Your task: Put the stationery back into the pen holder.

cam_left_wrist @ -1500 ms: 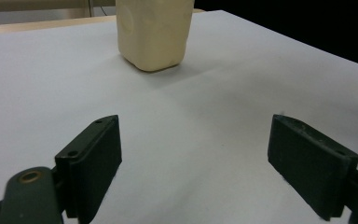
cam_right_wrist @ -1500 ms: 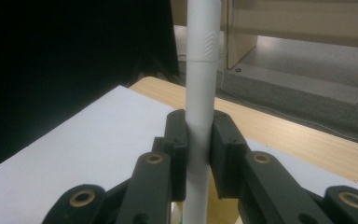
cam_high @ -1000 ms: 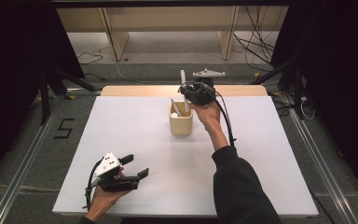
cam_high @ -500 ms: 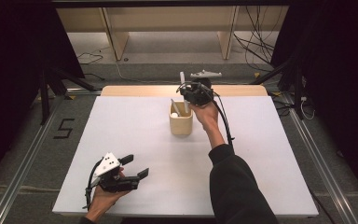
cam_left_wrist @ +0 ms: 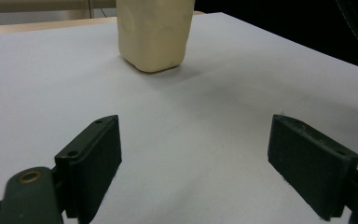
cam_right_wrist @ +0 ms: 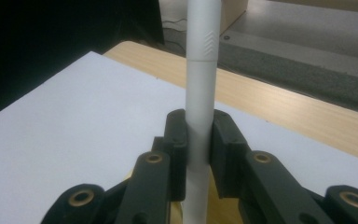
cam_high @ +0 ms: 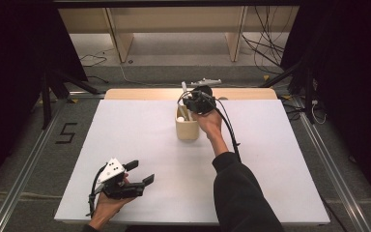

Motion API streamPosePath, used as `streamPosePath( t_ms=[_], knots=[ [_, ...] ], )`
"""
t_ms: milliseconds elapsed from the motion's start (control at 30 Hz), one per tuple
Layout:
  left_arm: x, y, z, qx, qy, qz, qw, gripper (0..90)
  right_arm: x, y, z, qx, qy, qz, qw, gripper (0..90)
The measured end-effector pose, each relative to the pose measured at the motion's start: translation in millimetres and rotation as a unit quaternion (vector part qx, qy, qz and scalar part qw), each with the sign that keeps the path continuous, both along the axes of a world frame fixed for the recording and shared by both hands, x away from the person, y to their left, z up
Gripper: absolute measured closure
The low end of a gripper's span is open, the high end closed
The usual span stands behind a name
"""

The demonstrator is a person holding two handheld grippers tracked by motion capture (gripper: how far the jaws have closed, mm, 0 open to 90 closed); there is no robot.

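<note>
A cream holder cup stands on the white table toward the back middle; its side also fills the top of the left gripper view. My right gripper hangs just over the cup's mouth, shut on a white pen held upright; the pen's top end pokes above the gripper. Another white item rests inside the cup. My left gripper lies low at the table's front left, jaws wide open and empty.
A bare wooden strip runs along the table's far edge. A pale tool lies on the floor beyond it, among cables. Metal floor rails flank the table. Black cable trails from the right gripper along the forearm.
The right gripper has sunk slightly with the pen toward the cup's mouth. The left gripper has stayed put.
</note>
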State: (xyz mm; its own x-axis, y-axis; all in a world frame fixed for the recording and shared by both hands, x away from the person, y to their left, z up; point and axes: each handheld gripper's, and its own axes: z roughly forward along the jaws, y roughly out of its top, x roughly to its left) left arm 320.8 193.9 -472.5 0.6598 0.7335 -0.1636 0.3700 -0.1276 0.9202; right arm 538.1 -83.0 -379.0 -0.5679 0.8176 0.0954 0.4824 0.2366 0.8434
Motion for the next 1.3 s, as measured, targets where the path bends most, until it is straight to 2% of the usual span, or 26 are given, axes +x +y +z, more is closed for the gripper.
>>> streamPosePath(
  t_ms=[167, 267, 367, 500, 767, 1033, 1300],
  knots=[
    [1.8, 0.0, 0.1, 0.0, -0.001, 0.003, 1.0, 17.1, 0.6, 4.1, -6.0, -0.013, 0.007, 0.002, 0.9999, 77.1],
    [2.7, -0.4, -0.8, -0.002, 0.001, 0.004, 1.0, 17.1, 1.3, 2.3, -5.3, -0.015, 0.012, 0.002, 0.9998, 60.1],
    [2.9, -0.3, -0.6, -0.007, 0.002, 0.006, 1.0, 17.1, -0.8, -4.1, 0.5, -0.008, 0.016, 0.001, 0.9998, 49.2],
    [4.0, -0.9, -0.2, -0.006, 0.003, 0.004, 1.0, 17.1, -9.9, -17.1, 11.5, 0.01, 0.007, 0.001, 0.9999, 44.4],
    [2.0, -2.7, -0.5, -0.002, 0.004, -0.004, 1.0, 17.0, -48.9, -44.5, 18.2, 0.043, -0.006, 0.035, 0.9985, 37.5],
    [2.2, -2.4, -0.9, -0.005, 0.006, -0.002, 1.0, 17.0, -87.8, -66.5, 12.5, 0.061, -0.011, 0.064, 0.9961, 33.2],
    [1.9, -2.0, -0.9, -0.002, 0.007, -0.003, 1.0, 17.0, -122.2, -83.8, 1.6, 0.076, -0.015, 0.077, 0.994, 31.0]
  ],
)
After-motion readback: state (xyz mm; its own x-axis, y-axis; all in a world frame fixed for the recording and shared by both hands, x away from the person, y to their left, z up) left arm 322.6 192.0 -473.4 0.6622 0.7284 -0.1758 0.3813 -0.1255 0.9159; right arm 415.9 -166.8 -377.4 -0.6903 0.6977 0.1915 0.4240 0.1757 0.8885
